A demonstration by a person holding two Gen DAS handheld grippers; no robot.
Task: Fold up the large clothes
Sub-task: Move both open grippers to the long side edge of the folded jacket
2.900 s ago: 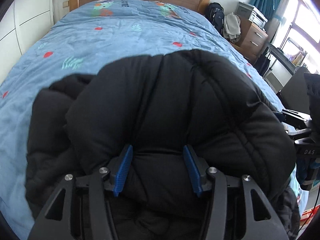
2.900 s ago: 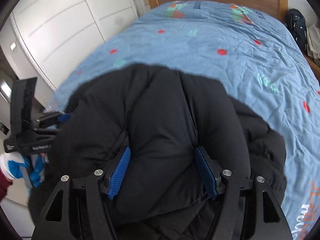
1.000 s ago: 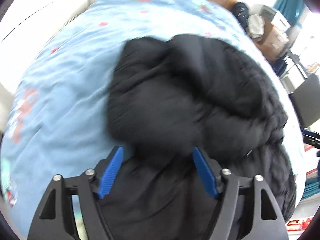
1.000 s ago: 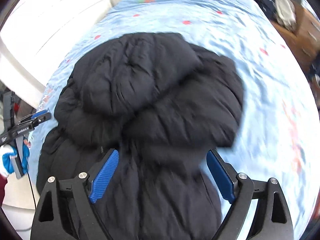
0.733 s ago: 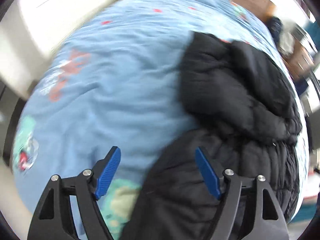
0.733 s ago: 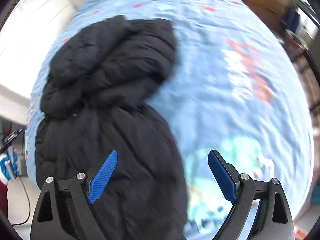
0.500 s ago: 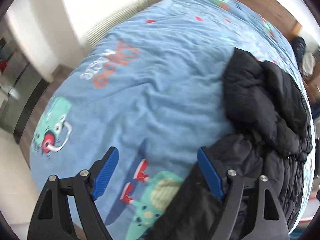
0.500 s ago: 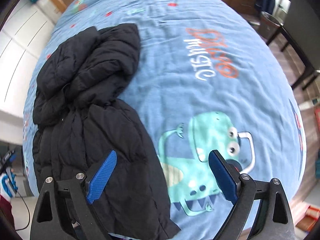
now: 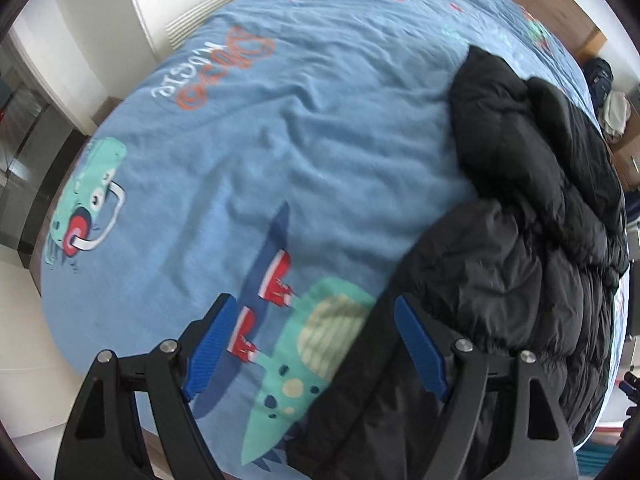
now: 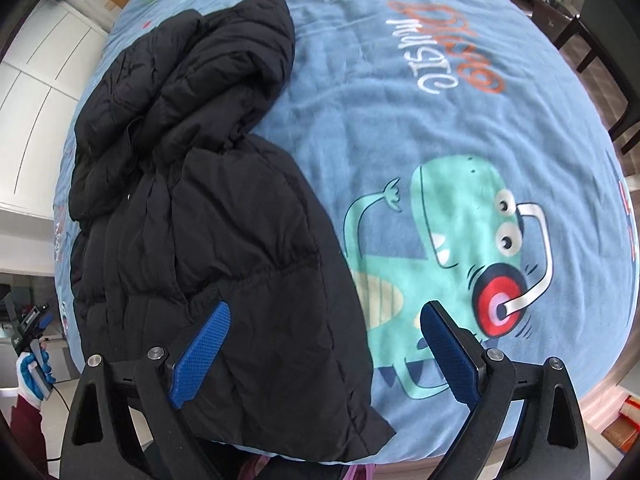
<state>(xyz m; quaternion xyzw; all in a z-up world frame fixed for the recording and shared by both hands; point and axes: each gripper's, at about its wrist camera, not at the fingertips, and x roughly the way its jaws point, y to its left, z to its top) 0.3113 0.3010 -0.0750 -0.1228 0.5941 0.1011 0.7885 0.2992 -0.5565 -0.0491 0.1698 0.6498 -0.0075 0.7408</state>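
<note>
Slippage is the main risk judged from the left wrist view: the left hand-held gripper (image 9: 316, 344) is held released, its blue pads wide apart and nothing between them, above the near edge of the bed (image 9: 248, 152). The black jacket (image 9: 532, 220) lies ahead and to the right of it, its hem passing under the right pad and reaching the bed's near edge. If that puffy hem were pinched shallowly, only the slick outer shell might be caught and the fold could spring open. The blanket is wrinkled, so drag may be added when the cloth is pulled. White floor is seen to the left, a wardrobe beyond.

From the right wrist view, the right hand-held gripper (image 10: 322, 350) is likewise released and empty. The jacket (image 10: 208, 208) lies ahead and to the left, its lower hem under the left pad and hanging slightly past the bed's edge (image 10: 500, 436); a careless tug could slide it off. The hood end is bunched far ahead, so an uneven fold is likely. A dinosaur print (image 10: 460, 248) is seen ahead to the right, chairs beyond.
</note>
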